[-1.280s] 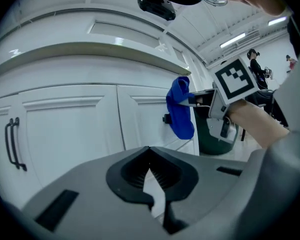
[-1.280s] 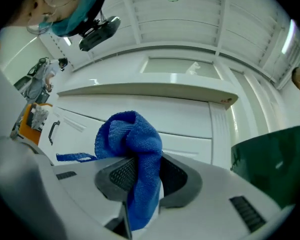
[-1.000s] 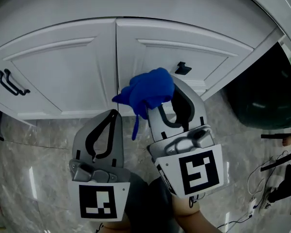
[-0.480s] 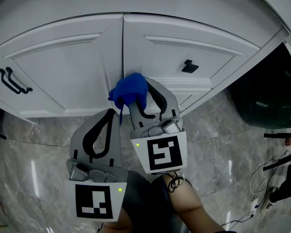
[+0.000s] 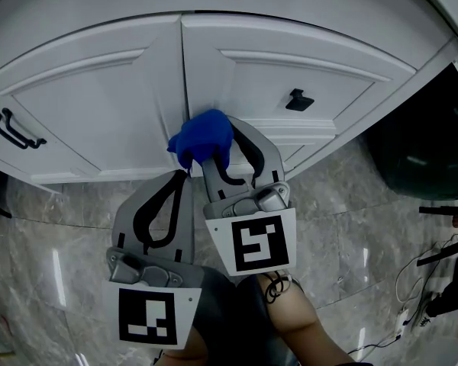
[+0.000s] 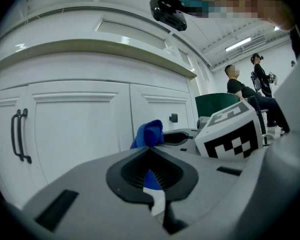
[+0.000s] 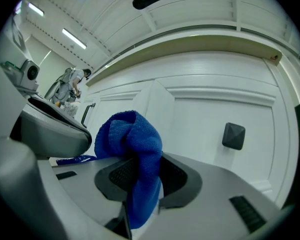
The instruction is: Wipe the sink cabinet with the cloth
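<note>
Right gripper (image 5: pixel 217 149) clamped on the bunched blue cloth (image 5: pixel 202 137). Cloth sits at the sink cabinet (image 5: pixel 99 105) front, low on the seam between its two doors. Left gripper (image 5: pixel 180 177) jaws together, nothing in them, tips near the cabinet's bottom edge. Black knob (image 5: pixel 298 100) on the cabinet's right door.
</note>
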The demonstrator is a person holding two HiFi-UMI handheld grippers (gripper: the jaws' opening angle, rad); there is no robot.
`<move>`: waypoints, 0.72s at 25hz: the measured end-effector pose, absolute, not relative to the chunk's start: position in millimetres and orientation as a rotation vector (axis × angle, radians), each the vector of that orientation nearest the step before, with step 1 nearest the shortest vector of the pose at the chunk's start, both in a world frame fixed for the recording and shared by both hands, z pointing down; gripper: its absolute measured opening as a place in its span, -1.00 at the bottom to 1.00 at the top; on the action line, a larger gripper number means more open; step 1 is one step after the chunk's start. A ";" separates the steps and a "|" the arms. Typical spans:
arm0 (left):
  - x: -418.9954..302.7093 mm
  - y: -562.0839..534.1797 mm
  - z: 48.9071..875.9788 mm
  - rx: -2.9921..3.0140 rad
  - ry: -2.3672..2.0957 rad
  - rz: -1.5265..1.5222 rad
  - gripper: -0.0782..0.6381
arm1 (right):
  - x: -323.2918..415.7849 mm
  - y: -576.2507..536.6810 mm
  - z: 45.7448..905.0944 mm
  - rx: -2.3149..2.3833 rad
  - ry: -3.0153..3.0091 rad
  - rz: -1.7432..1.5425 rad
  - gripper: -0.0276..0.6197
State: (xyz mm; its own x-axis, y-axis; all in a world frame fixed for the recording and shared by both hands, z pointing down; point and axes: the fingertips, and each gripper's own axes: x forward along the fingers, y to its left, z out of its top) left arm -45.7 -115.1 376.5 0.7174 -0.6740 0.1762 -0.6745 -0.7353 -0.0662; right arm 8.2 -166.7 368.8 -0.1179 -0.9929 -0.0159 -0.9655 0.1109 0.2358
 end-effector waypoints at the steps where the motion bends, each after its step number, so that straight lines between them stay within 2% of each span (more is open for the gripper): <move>1: -44.7 -114.4 376.3 2.910 -1.136 0.292 -0.78 | 9.9 -166.4 368.4 1.991 -2.234 -0.276 -0.56; 18: -38.9 -110.2 378.3 2.918 -1.095 0.293 -0.78 | 53.0 -158.1 364.2 2.148 -2.148 -0.247 -0.56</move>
State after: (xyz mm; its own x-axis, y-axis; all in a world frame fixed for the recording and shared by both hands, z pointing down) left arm -38.9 -110.2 378.3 0.7378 -0.6510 0.1784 -0.6530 -0.7553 -0.0551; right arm 53.0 -158.1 364.2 -0.0044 -0.9988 -0.0481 -0.9837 -0.0043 0.1800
